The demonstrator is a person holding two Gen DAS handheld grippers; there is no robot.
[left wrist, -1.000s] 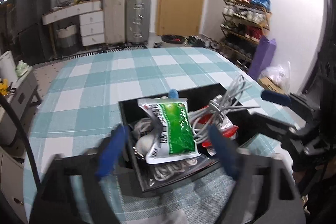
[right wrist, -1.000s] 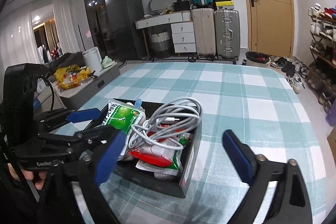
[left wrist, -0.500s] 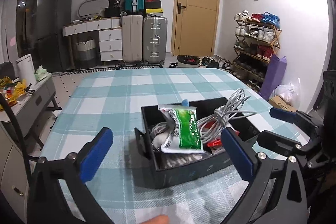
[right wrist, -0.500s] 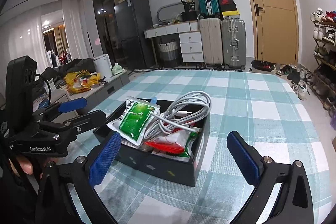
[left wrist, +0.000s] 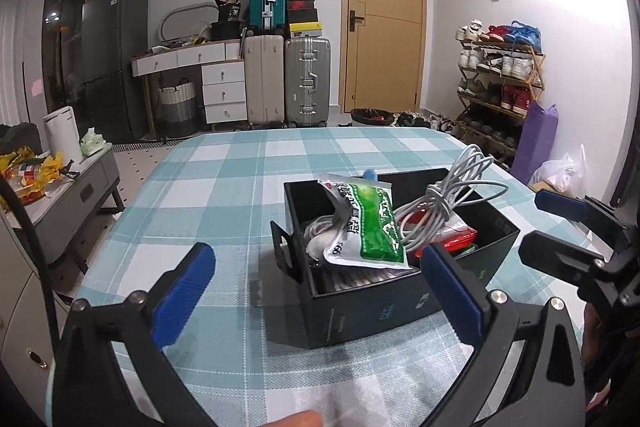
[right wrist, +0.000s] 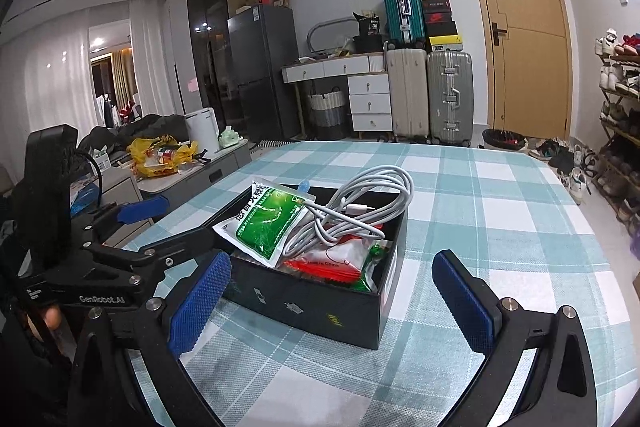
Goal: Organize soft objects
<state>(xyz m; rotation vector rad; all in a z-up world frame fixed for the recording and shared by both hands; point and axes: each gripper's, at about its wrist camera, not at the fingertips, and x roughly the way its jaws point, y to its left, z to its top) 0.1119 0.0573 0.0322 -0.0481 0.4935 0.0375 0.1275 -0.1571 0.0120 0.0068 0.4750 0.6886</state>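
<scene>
A black box [left wrist: 384, 311] [right wrist: 320, 303] stands on the checked table. It holds a green and white pouch [left wrist: 370, 225] [right wrist: 266, 223], a coiled white cable [left wrist: 448, 195] [right wrist: 360, 203], red and white packets [right wrist: 340, 261] and a small blue-capped item [left wrist: 370, 174]. My left gripper [left wrist: 318, 287] is open and empty, on the near side of the box; it also shows in the right wrist view [right wrist: 168, 223]. My right gripper [right wrist: 330, 301] is open and empty, near the box's front wall; it also shows in the left wrist view [left wrist: 560, 223].
The table's teal and white cloth [left wrist: 240, 195] [right wrist: 500, 227] stretches beyond the box. A low grey cabinet [left wrist: 72, 195] stands left of the table. Suitcases [left wrist: 288, 83], a desk with drawers, a door and a shoe rack [left wrist: 500, 79] line the far walls.
Both grippers have drawn back and up from the box, and the left one has opened wider. The box's contents have not moved.
</scene>
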